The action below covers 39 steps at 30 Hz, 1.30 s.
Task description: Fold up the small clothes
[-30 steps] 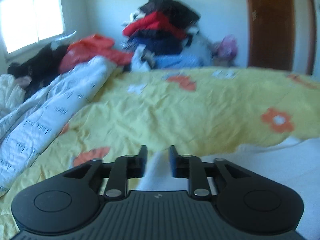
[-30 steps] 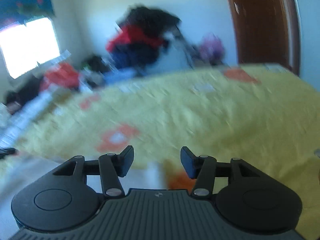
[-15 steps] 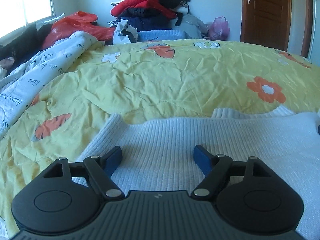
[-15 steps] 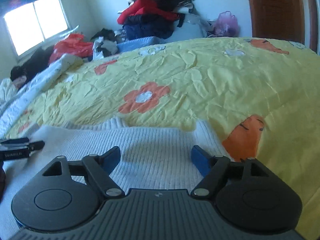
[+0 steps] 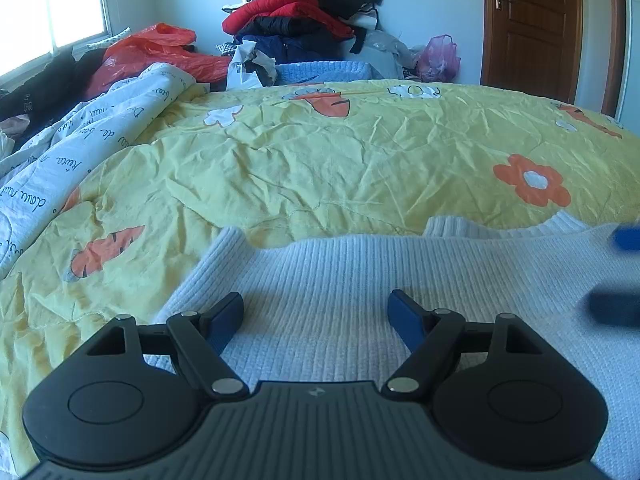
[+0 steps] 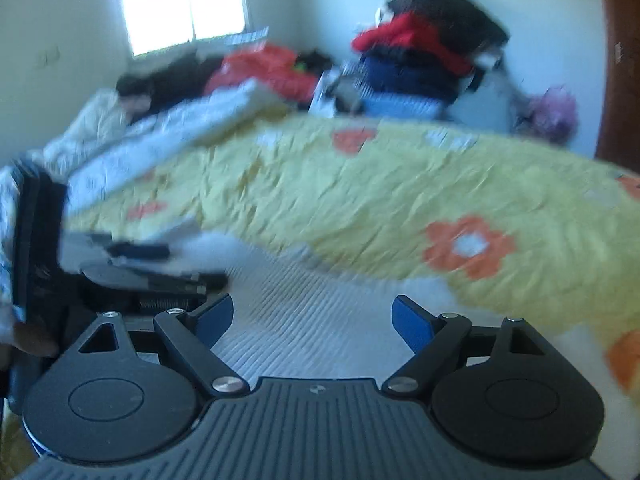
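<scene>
A white ribbed knit garment (image 5: 360, 288) lies flat on the bed, on the yellow flowered bedspread (image 5: 320, 168), at the near edge closest to both cameras. Its long axis runs across the bed from side to side; its ribs run away from the cameras, toward the clothes pile (image 5: 304, 12) against the far wall. Its far edge shows a dip at the left and a ribbed band further right.

The left gripper (image 5: 316, 312) hovers over the garment's left part, jaws well apart, nothing between them but knit below; no pad presses the fabric. The right gripper (image 6: 312, 316) hangs over the garment too, its jaws apart and having just been opening, with nothing clamped.

The left wrist view is sharp: it shows the wooden door (image 5: 532, 28) right of the clothes pile, the white printed quilt (image 5: 80, 148) left of the garment, and a blurred blue and dark shape at the garment's right edge, too smeared to identify surely. The right wrist view is blurred, but alone shows the left gripper (image 6: 136, 264) from the side, lying low at the garment's left, and the window (image 6: 184, 4) whole.
</scene>
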{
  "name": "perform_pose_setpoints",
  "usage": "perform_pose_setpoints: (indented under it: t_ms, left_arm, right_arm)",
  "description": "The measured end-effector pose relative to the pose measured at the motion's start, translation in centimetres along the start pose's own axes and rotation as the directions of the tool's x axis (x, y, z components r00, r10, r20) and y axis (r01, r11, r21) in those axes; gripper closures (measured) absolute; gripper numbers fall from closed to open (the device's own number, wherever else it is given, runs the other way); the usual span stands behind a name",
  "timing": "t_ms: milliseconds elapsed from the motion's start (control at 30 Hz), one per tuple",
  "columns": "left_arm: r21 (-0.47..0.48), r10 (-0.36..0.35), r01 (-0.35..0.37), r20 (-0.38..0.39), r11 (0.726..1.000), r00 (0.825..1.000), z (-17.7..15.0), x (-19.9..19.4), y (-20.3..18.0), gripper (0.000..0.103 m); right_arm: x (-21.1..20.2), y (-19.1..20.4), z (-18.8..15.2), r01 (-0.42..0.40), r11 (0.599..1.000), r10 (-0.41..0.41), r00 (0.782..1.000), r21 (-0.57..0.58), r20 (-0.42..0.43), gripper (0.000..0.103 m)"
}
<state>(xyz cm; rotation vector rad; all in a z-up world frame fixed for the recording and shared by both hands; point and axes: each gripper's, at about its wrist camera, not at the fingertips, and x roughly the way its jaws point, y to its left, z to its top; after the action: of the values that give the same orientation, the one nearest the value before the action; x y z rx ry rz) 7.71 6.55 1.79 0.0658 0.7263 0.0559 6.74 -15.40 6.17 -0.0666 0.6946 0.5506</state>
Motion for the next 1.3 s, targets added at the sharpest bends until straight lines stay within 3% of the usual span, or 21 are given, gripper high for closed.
perform_pose_setpoints:
  t_ms: [67, 100, 367, 467, 533, 600, 700, 767, 833, 867, 933, 1033, 1233, 1300]
  left_arm:
    - [0.0, -0.001, 0.001, 0.001, 1.0, 1.0, 0.0, -0.1, 0.0, 0.023]
    - [0.0, -0.001, 0.001, 0.001, 1.0, 1.0, 0.0, 0.0, 0.0, 0.023]
    - [-0.016, 0.002, -0.002, 0.014, 1.0, 1.0, -0.1, -0.7, 0.4, 0.023]
    - [-0.111, 0.051, -0.042, 0.079, 0.993, 0.996, -1.3, -4.2, 1.9, 0.023]
    - [-0.192, 0.036, -0.011, 0.128, 0.981, 0.991, -2.8, -7.3, 3.6, 0.02]
    - [-0.347, 0.023, 0.034, 0.157, 0.937, 0.987, -5.5, -10.5, 5.8, 0.01]
    - [-0.573, -0.022, 0.107, 0.153, 0.813, 0.988, -10.5, -13.7, 8.2, 0.01]
    - [-0.654, 0.012, 0.073, 0.124, 0.753, 0.992, -13.4, -15.1, 8.5, 0.01]
    - [-0.697, -0.002, 0.059, 0.081, 0.715, 0.997, -14.9, -15.2, 8.5, 0.01]
    - [-0.692, -0.01, 0.071, 0.091, 0.718, 0.996, -15.2, -15.3, 8.2, 0.009]
    - [-0.652, -0.031, 0.085, 0.095, 0.753, 0.995, -14.4, -15.1, 7.5, 0.009]
    - [-0.659, -0.058, 0.1, 0.084, 0.746, 0.995, -13.1, -13.8, 7.1, 0.003]
    - [-0.775, -0.087, 0.14, 0.11, 0.616, 0.99, -12.9, -12.5, 9.1, 0.004]
    - [-0.8, -0.086, 0.154, 0.128, 0.58, 0.988, -13.9, -12.9, 9.6, 0.01]
  right_arm:
    - [2.8, 0.0, -1.1, 0.004, 1.0, -0.004, 0.996, 0.006, -0.094, 0.011]
    - [3.3, 0.0, -1.7, 0.001, 1.0, 0.0, 0.996, 0.007, -0.086, 0.007]
    - [2.8, 0.1, -1.7, -0.021, 0.999, 0.023, 0.997, 0.033, -0.073, 0.006]
    - [2.6, -0.4, -1.9, -0.028, 0.998, 0.031, 0.998, 0.052, -0.062, 0.006]
    - [2.2, -0.8, -2.1, -0.036, 0.997, 0.04, 0.998, 0.07, -0.053, 0.006]
    - [2.2, -1.2, -2.0, -0.048, 0.995, 0.052, 0.998, 0.088, -0.046, 0.006]
    - [2.1, -1.4, -2.0, -0.058, 0.993, 0.062, 0.997, 0.104, -0.039, 0.006]
    - [2.0, -1.5, -2.0, -0.061, 0.992, 0.065, 0.997, 0.109, -0.033, 0.006]
    - [2.0, -1.6, -2.1, -0.064, 0.991, 0.068, 0.997, 0.113, -0.03, 0.005]
    - [2.0, -1.6, -2.1, -0.065, 0.991, 0.069, 0.997, 0.115, -0.03, 0.005]
    - [2.0, -1.6, -2.1, -0.064, 0.992, 0.068, 0.997, 0.113, -0.03, 0.005]
    - [1.9, -1.7, -2.1, -0.063, 0.991, 0.067, 0.997, 0.116, -0.028, 0.005]
    - [1.6, -1.7, -2.3, -0.06, 0.989, 0.063, 0.998, 0.134, -0.014, 0.005]
    - [1.6, -1.8, -2.3, -0.064, 0.988, 0.067, 0.998, 0.139, -0.014, 0.005]
